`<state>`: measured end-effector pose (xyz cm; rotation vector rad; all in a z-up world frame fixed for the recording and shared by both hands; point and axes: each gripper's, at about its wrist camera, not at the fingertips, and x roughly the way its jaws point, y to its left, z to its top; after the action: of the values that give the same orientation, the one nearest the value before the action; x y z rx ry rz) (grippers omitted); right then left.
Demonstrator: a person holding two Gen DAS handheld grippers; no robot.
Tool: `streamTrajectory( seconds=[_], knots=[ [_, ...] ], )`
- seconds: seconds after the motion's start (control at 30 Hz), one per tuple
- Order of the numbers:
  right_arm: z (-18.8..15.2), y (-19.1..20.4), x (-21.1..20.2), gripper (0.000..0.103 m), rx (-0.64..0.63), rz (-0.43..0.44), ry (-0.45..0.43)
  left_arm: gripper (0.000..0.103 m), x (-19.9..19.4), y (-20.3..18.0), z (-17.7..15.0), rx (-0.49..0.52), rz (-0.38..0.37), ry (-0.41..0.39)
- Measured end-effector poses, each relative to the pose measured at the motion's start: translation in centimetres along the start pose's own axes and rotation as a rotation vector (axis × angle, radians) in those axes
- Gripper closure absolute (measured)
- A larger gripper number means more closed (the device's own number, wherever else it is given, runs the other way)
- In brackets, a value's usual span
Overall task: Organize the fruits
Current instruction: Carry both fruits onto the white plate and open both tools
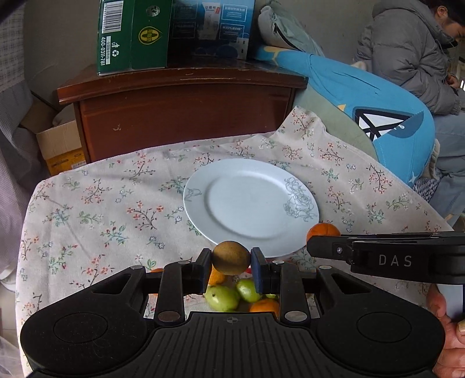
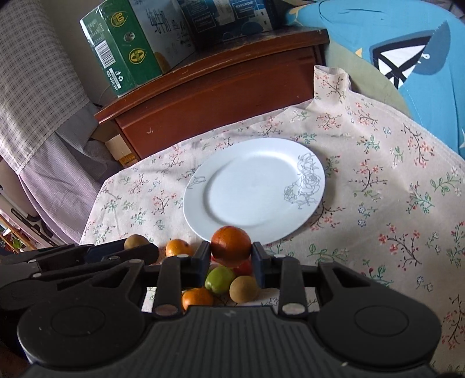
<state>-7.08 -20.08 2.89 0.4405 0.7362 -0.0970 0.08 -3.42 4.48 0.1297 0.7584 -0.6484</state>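
Left claw (image 1: 231, 258) pinches brown fruit (image 1: 231, 257); right claw (image 2: 231, 247), orange (image 2: 231, 243).

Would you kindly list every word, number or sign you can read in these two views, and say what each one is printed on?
"DAS": on the side of the right gripper, seen from the left wrist view.
"400-0311-781": on the green carton, beside its barcode and a recycling sign.
"80": in a round badge on the same green carton, right wrist view.
Dark blue box: its printed panels are too small to read.
Plate: a drawn rose only, no words.
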Motion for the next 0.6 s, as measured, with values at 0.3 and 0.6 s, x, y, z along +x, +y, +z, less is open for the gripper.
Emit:
streamTrajectory(
  seconds=[0.3,0.6],
  knots=[
    [1.6,-1.4,3.0,0.072,0.057,0.005,0.052,0.077,3.5,0.1,1.5,0.018,-0.011,0.029],
    [2.9,-2.2,5.5,0.073,0.065,-0.028,0.06,0.077,7.0,-0.1,2.9,0.016,-0.026,0.052]
  ],
)
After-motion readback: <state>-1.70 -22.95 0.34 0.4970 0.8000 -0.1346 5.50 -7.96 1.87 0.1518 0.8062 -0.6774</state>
